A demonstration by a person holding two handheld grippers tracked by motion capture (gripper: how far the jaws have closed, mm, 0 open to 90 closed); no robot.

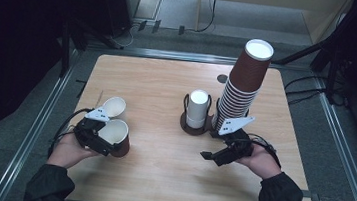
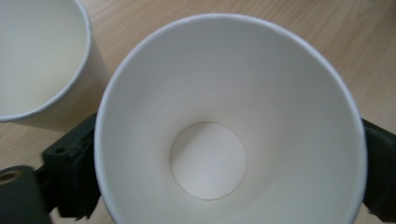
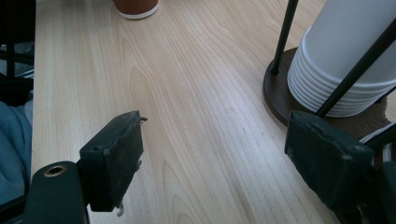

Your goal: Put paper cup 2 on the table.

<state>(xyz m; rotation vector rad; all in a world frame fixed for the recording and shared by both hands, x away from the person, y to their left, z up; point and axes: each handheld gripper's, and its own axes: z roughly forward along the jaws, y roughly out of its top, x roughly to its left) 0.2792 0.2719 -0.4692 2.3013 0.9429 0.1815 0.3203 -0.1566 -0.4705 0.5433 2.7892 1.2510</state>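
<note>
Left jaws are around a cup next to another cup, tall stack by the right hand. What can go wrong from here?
1. The brown cup sits between the left gripper's jaws, close beside the white cup; pulling away could drag or tip either one.
2. The tall brown cup stack leans and stands right by the right gripper, whose jaws are open and empty; a bump could topple it.
3. The white cup stack sits in a wire holder close by; the rods might snag a jaw.

Two loose cups (image 1: 113, 124), two cup stacks (image 1: 242, 87), one table (image 1: 158, 179).
</note>
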